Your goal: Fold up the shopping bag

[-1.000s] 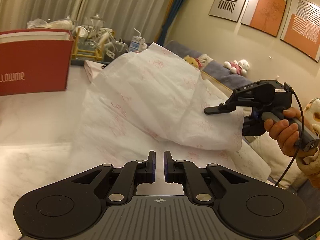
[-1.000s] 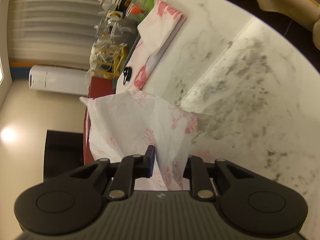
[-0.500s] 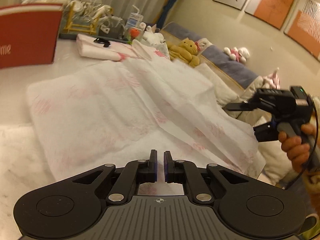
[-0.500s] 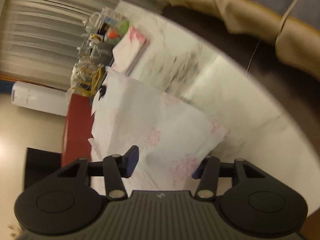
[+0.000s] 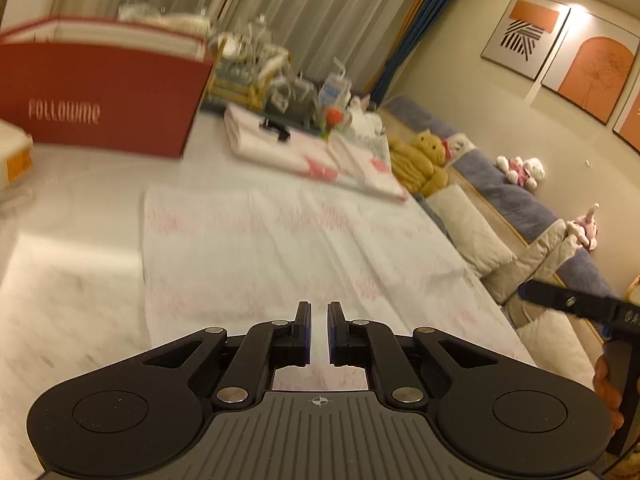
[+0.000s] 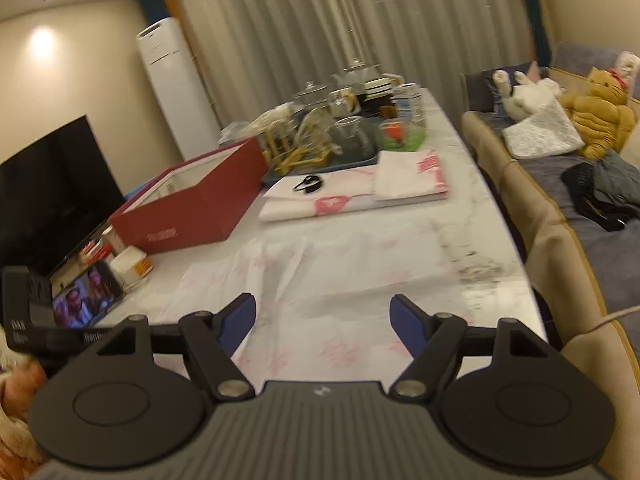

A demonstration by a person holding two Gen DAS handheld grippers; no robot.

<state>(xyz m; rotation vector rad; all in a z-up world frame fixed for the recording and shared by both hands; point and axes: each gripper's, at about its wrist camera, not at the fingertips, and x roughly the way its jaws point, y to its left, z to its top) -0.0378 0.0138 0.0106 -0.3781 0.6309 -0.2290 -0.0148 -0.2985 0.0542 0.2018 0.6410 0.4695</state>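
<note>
blur: bag print [image 5: 320, 220] unreadable | cut off: right tongs [image 5: 580, 306], maybe open | hidden: bag's near edge

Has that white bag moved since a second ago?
Yes. The shopping bag, earlier lifted in a billow hiding the red box, now lies flat on the table, well below the box.

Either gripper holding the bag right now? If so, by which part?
Nothing held. Right gripper is wide open above the shopping bag; left gripper is nearly closed with an empty gap. Bag lies flat on the table.
</note>
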